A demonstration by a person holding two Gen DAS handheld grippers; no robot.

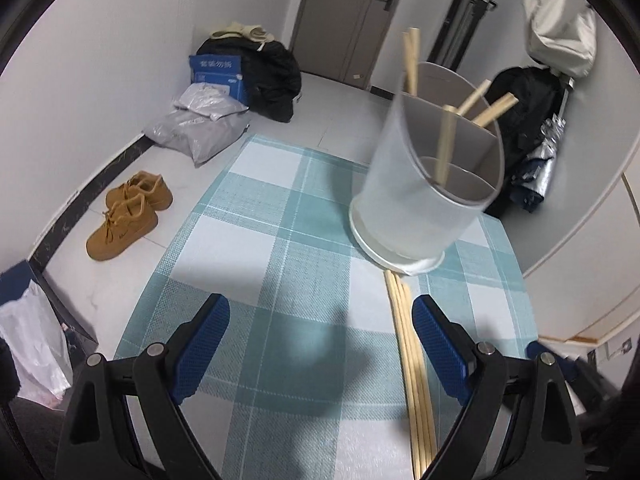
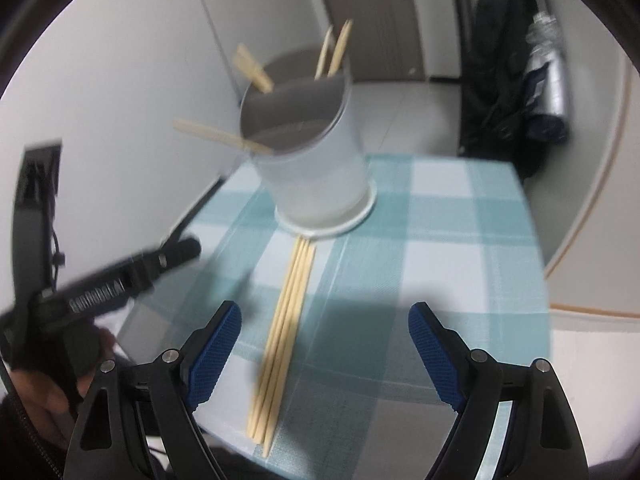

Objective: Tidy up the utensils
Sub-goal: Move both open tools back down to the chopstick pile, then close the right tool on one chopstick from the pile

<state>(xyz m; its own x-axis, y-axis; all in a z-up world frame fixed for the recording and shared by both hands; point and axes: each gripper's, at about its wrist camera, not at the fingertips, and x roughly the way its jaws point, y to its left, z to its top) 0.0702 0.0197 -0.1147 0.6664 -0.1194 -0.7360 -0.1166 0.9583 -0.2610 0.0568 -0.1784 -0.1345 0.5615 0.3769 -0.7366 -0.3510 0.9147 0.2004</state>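
A translucent round utensil holder (image 1: 424,196) with inner dividers stands on the checked table (image 1: 256,248); several wooden chopsticks (image 1: 446,148) lean inside it. A bundle of loose chopsticks (image 1: 412,364) lies flat on the cloth, tips against the holder's base. My left gripper (image 1: 320,344) is open and empty, hovering above the cloth left of the bundle. In the right wrist view the holder (image 2: 316,160) stands ahead, the loose chopsticks (image 2: 284,336) lie between my open, empty right gripper's (image 2: 324,344) jaws, nearer the left one. The left gripper's body (image 2: 104,284) shows at left.
The table's edges drop to a tiled floor. Brown shoes (image 1: 128,216), grey bags (image 1: 200,128) and a blue box (image 1: 218,74) lie on the floor at left. Dark jackets (image 1: 532,128) hang at right. A white curved wall (image 2: 592,160) borders the table's right side.
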